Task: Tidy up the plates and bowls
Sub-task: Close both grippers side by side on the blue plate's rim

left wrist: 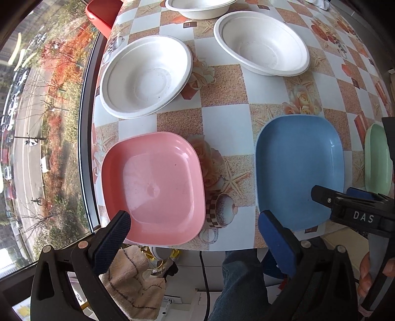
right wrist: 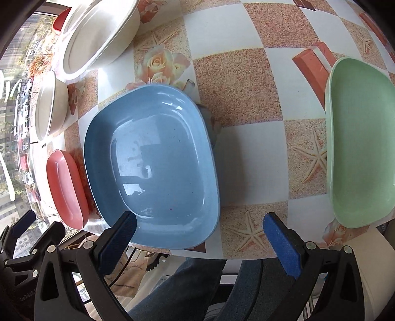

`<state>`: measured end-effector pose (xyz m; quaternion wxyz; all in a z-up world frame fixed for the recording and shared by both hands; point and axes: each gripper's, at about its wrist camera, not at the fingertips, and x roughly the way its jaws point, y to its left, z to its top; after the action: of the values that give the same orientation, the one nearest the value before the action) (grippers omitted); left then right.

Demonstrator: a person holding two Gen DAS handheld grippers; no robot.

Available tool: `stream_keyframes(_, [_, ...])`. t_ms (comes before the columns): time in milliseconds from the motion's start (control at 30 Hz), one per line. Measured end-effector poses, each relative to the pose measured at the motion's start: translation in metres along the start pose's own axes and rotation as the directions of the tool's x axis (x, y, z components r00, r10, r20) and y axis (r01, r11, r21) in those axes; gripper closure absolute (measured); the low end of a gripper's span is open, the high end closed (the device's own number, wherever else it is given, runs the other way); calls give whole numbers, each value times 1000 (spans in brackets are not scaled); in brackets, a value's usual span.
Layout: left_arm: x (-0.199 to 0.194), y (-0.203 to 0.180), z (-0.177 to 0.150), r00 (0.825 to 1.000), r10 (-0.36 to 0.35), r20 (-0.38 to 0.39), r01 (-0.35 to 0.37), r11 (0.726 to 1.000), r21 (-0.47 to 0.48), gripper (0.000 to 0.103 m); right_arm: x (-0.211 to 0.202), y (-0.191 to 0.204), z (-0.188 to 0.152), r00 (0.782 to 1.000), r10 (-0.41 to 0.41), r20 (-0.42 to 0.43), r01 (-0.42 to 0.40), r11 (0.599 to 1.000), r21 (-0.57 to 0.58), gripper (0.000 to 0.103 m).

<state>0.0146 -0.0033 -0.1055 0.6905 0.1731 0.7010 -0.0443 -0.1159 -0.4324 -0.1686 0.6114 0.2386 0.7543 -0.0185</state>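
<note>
A pink plate lies at the table's near left edge, a blue plate to its right, a green plate farther right. Three white bowls stand behind: one left, one right, one at the back. My left gripper is open and empty, just before the pink plate's near edge. My right gripper is open and empty at the blue plate's near edge, with the left finger over its rim. The green plate and pink plate flank it.
The table has a checkered seashell cloth and ends close to me. A window runs along the left. A red chair stands at the far left corner. A cloth bag and my leg are below the edge.
</note>
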Motion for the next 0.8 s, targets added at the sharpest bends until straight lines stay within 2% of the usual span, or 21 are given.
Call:
stream_keyframes(133, [8, -10, 6, 1000, -14, -3, 14, 1000, 9, 0, -1, 7, 12, 995, -88, 53, 91, 994, -56, 0])
stream_keyframes(200, [11, -20, 11, 1000, -22, 16, 21, 999, 30, 0, -1, 6, 14, 984, -163, 67, 168, 983, -78, 0])
stream_keyframes(267, [13, -30, 16, 999, -21, 37, 19, 998, 54, 0, 1, 0, 13, 978, -200, 60, 205, 976, -79, 0])
stream_keyframes(433, [28, -54, 27, 999, -29, 29, 27, 996, 80, 0, -4, -24, 15, 972, -229, 57, 233, 970, -63, 0])
stream_keyframes(700, [46, -70, 34, 999, -38, -14, 39, 998, 53, 0, -12, -59, 21, 969, -242, 50, 243, 970, 1, 0])
stream_keyframes(800, [50, -67, 33, 999, -51, -18, 51, 998, 19, 0, -13, -54, 22, 969, -241, 46, 242, 970, -8, 0])
